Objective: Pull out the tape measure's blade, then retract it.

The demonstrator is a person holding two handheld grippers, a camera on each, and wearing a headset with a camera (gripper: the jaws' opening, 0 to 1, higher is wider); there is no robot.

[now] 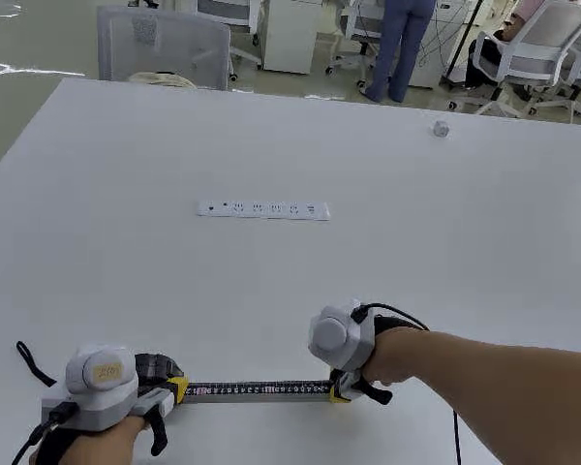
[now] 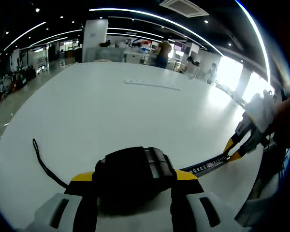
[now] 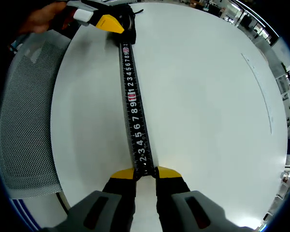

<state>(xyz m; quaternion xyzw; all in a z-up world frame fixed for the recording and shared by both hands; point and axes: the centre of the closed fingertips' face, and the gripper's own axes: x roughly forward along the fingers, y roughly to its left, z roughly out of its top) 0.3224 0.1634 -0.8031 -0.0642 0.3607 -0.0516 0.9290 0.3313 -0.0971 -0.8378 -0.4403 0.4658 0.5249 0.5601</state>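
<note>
The left gripper (image 1: 174, 389) is clamped on the tape measure (image 1: 157, 368), its yellow-tipped jaws pressing the black case from both sides; in the left gripper view the case (image 2: 134, 179) sits right between the jaws, too dark for any label on it to be read. A thin black strap (image 1: 29, 360) trails off the case to that gripper's left and lies curled on the white table (image 1: 368, 252). From the case the blade (image 1: 257, 389) runs out to the left gripper's right, low along the table, its long axis going straight from one gripper to the other. The blade is black with white figures. In the right gripper view the blade (image 3: 134, 111) reads 2 through 9 going away from the jaws, then a red-marked 10, then a second run of single digits up towards the case (image 3: 127, 21). The right gripper (image 1: 341, 392) pinches the blade's free end, and in its own view the yellow tips (image 3: 146, 171) close on the strip from either side, with the blade pointing straight ahead of them. Well ahead of both grippers a white power strip (image 1: 262, 209) lies flat, its markings too small to read.
</note>
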